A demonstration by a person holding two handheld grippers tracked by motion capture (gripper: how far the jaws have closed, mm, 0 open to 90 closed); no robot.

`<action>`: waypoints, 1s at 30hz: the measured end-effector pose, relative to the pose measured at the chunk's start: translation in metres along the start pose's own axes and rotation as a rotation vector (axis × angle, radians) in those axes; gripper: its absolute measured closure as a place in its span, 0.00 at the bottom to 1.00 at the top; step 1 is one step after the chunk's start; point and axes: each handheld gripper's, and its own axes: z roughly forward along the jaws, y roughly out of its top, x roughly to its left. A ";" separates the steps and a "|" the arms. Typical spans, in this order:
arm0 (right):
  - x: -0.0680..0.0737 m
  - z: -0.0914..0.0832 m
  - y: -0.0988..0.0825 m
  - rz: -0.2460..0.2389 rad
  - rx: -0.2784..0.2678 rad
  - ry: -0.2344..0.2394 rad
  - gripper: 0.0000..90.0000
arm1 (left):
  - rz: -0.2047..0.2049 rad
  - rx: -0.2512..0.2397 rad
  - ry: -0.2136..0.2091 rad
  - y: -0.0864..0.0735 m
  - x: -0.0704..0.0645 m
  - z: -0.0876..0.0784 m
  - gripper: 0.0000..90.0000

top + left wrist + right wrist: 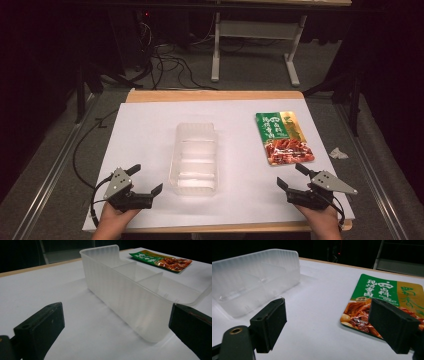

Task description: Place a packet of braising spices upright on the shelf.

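Observation:
A clear plastic tray [195, 156] with dividers stands in the middle of the white table; it also appears in the left gripper view [130, 290] and the right gripper view [254, 277]. A green and red food packet [283, 137] lies flat at the right [382, 305], and shows far off [162, 260] past the tray. My left gripper [148, 179] rests near the front left edge, open and empty, with the tray's near corner just ahead of its jaws [115, 335]. My right gripper [291, 175] sits at the front right, open and empty, just short of the packet's near edge [327, 325].
The table top [150, 125] is covered in white with a wooden rim. A crumpled scrap [338, 153] lies off the table's right side. Behind the table stand a white frame [250, 40] and loose cables [170, 65] on the floor.

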 end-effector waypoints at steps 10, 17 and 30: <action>-0.007 -0.003 -0.001 0.015 -0.023 -0.013 0.20 | -0.006 0.001 0.008 -0.002 0.002 -0.002 0.01; -0.014 0.000 -0.004 0.047 -0.018 -0.036 0.21 | 0.000 0.011 -0.001 -0.003 0.002 0.000 0.01; -0.058 0.016 -0.009 0.169 0.040 -0.143 0.24 | 0.006 0.004 0.000 -0.002 0.001 -0.002 0.01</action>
